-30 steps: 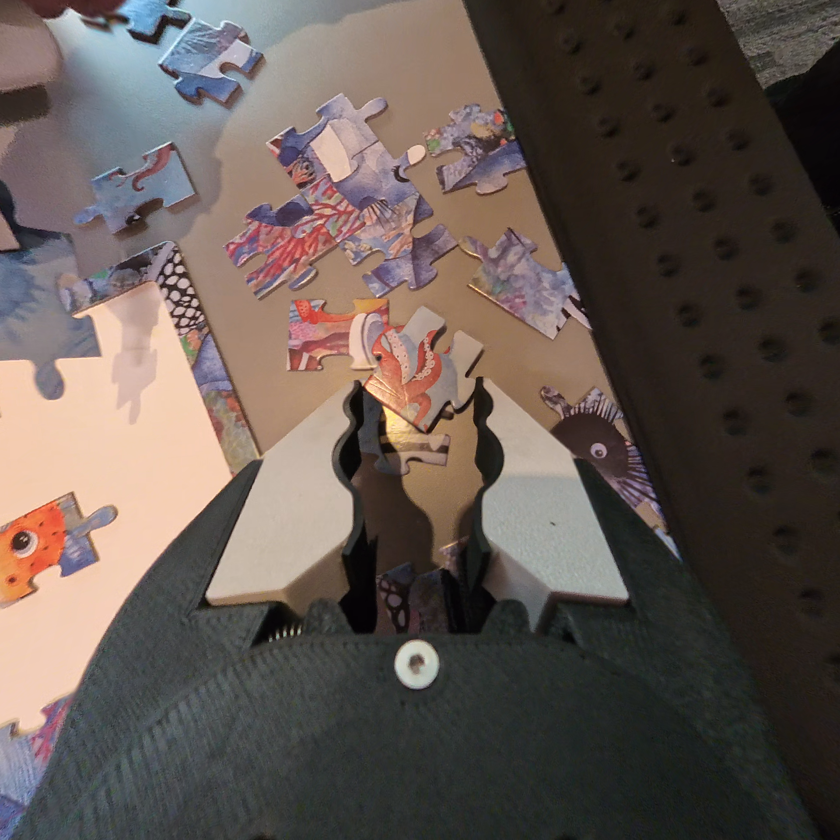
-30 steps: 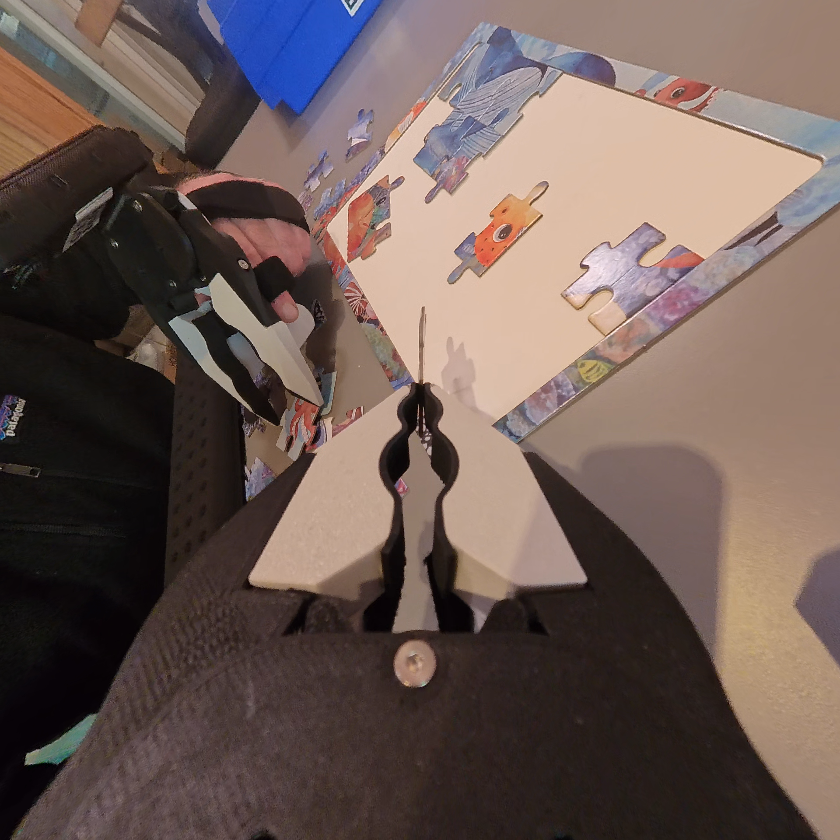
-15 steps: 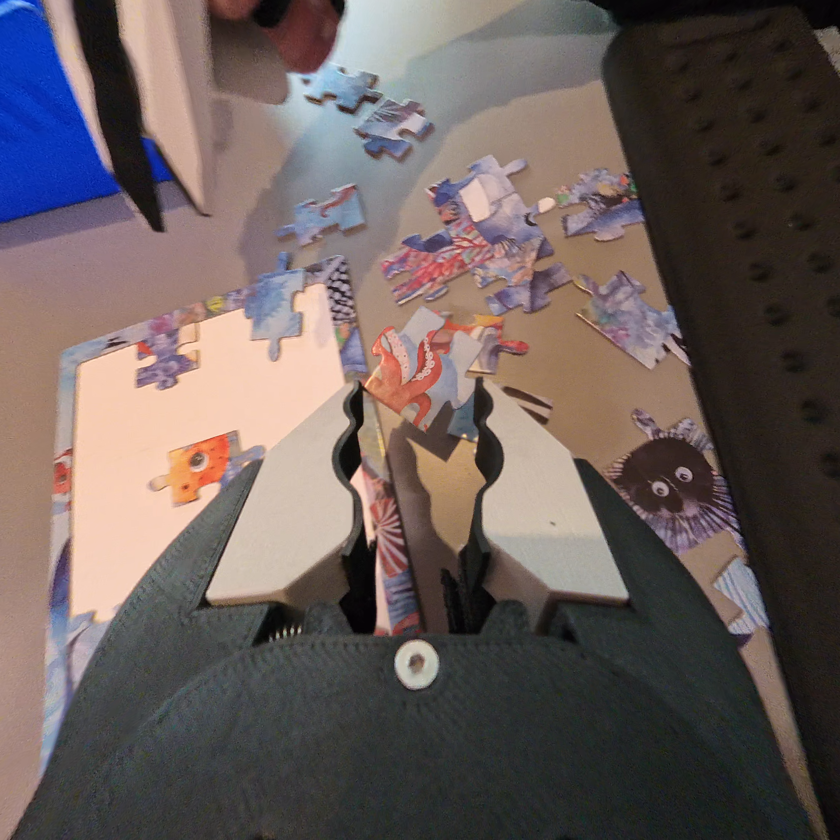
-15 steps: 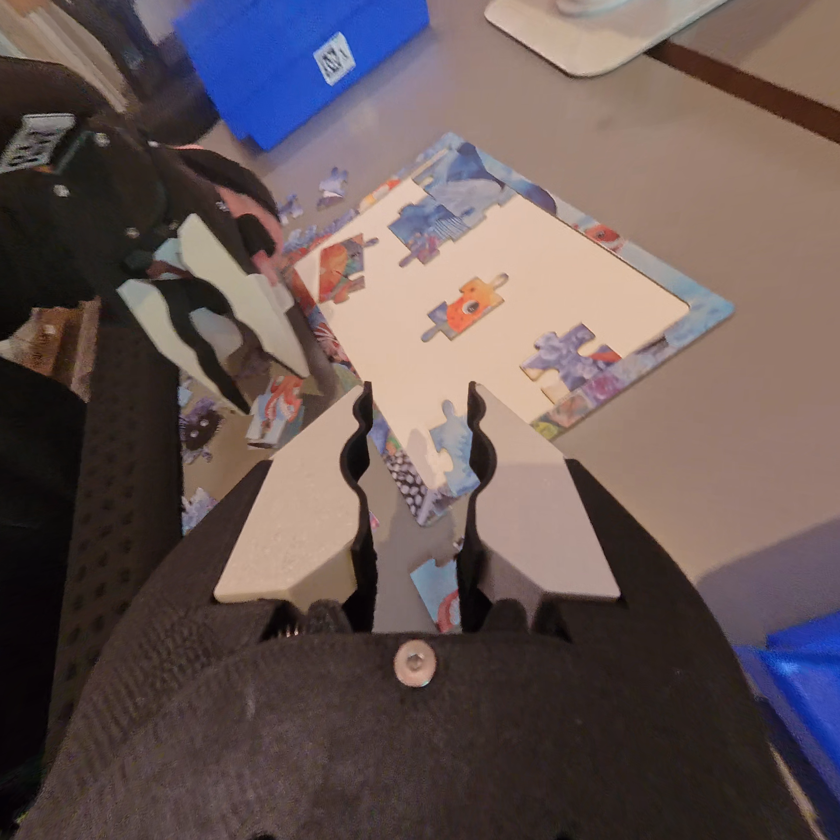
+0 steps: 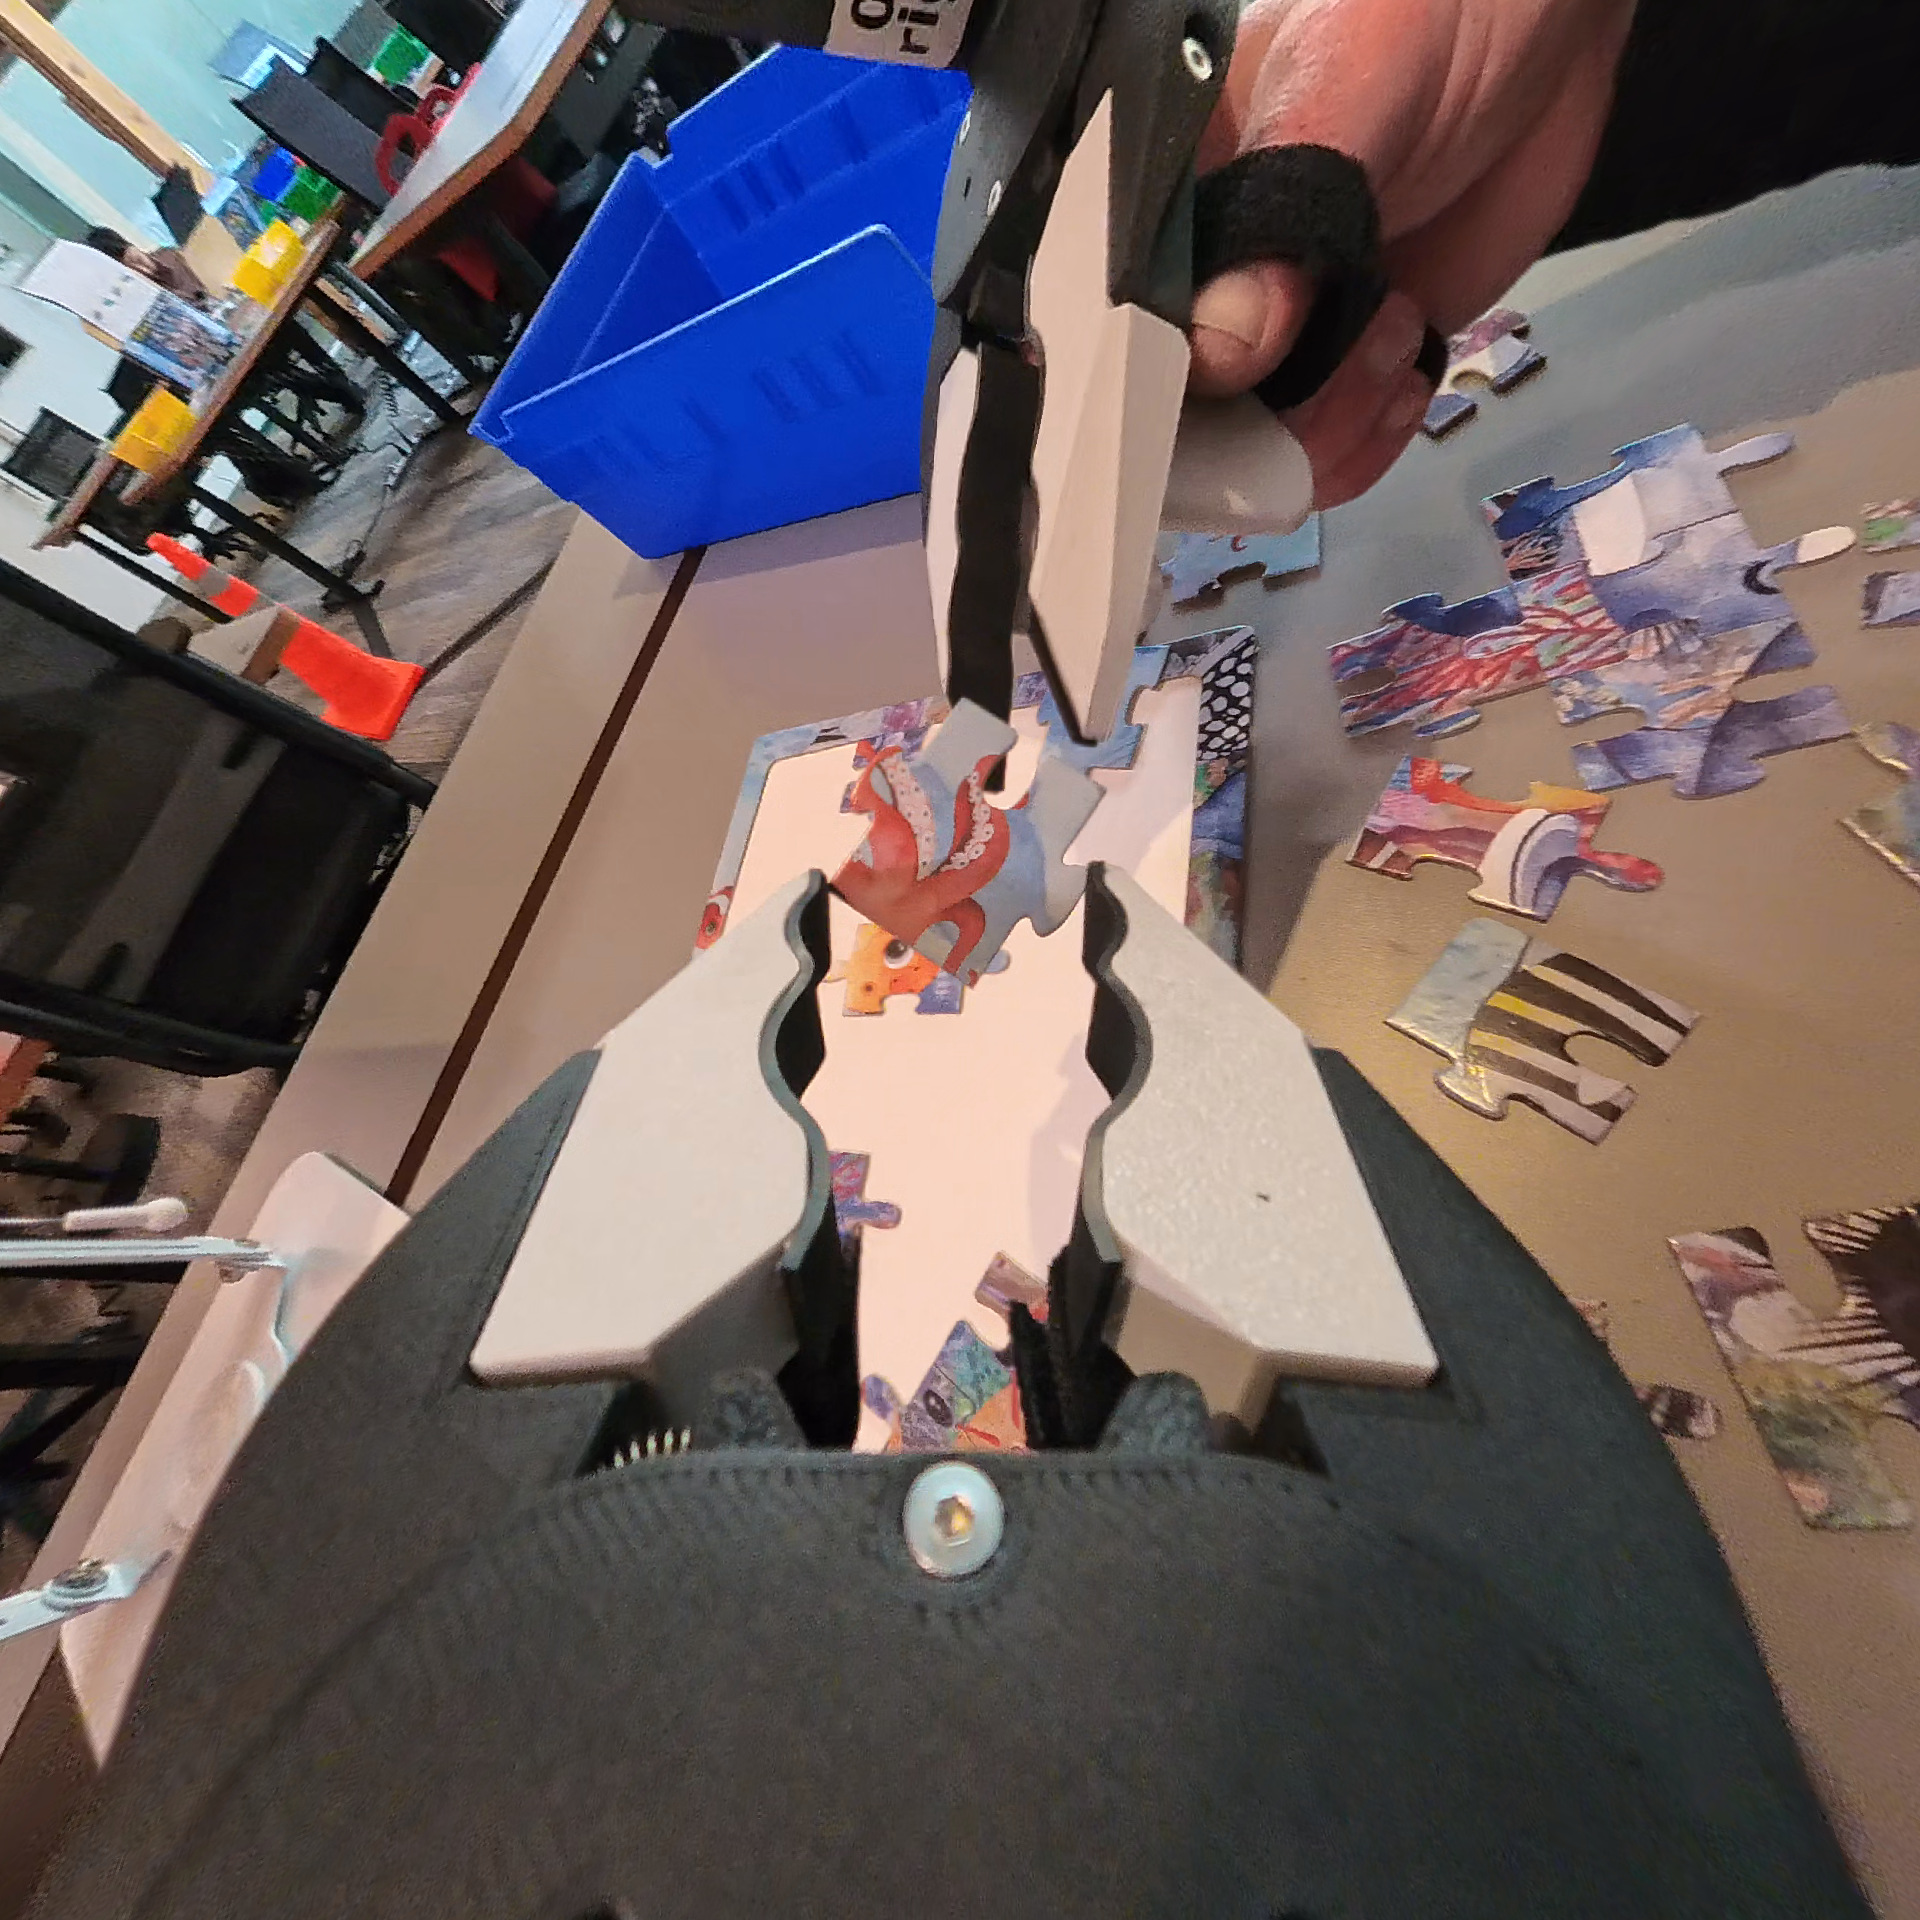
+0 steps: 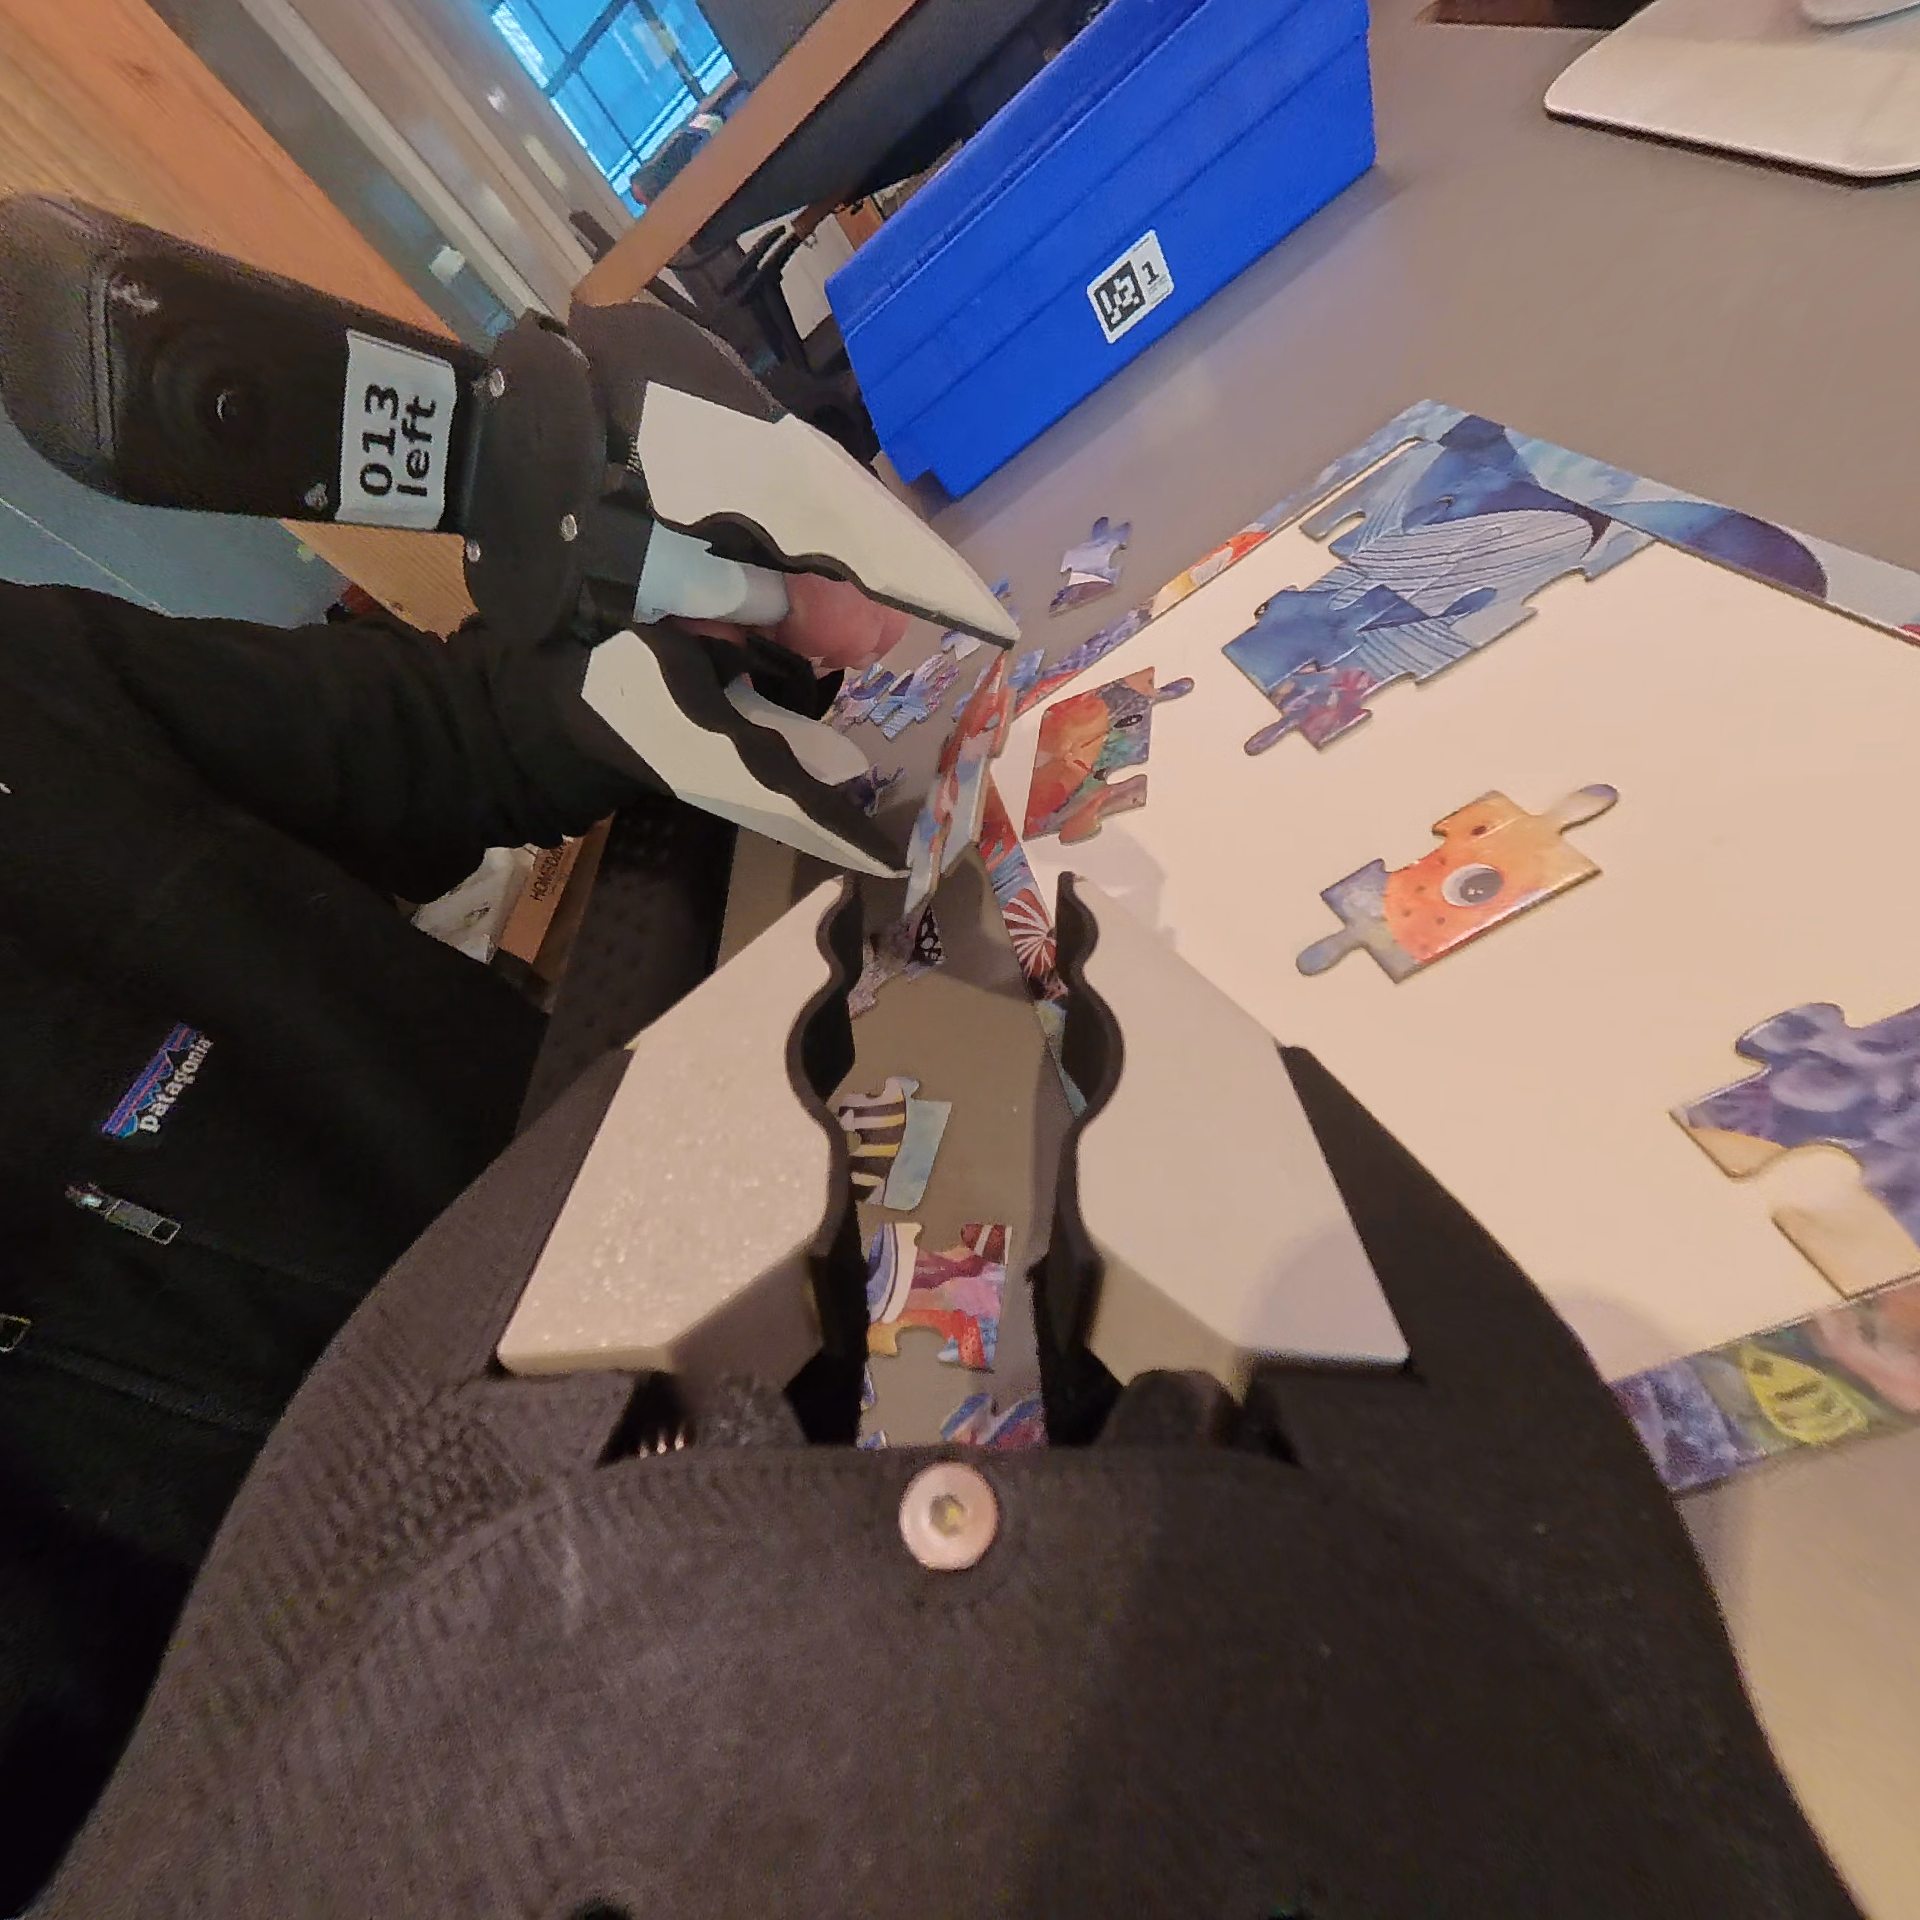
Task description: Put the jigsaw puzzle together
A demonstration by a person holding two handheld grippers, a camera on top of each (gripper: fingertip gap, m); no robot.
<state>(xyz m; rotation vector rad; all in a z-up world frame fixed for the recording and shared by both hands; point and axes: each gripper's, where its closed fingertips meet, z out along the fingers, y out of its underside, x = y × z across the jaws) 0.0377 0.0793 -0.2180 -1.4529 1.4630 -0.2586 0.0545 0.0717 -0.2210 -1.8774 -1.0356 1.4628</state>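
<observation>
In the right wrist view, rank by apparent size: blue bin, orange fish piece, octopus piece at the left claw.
1. blue bin
2. orange fish piece
3. octopus piece, though it shows nearly edge-on, pinched by the left claw, so its true size versus the fish piece is unsure.

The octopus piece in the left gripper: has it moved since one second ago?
Yes. The octopus piece was low over loose pieces; now it is lifted over the puzzle tray.

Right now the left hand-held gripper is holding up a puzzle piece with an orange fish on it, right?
Not quite. The left hand-held gripper is holding up a puzzle piece, but it shows a red octopus, as the left wrist view shows. The orange fish piece lies on the puzzle board.
</observation>
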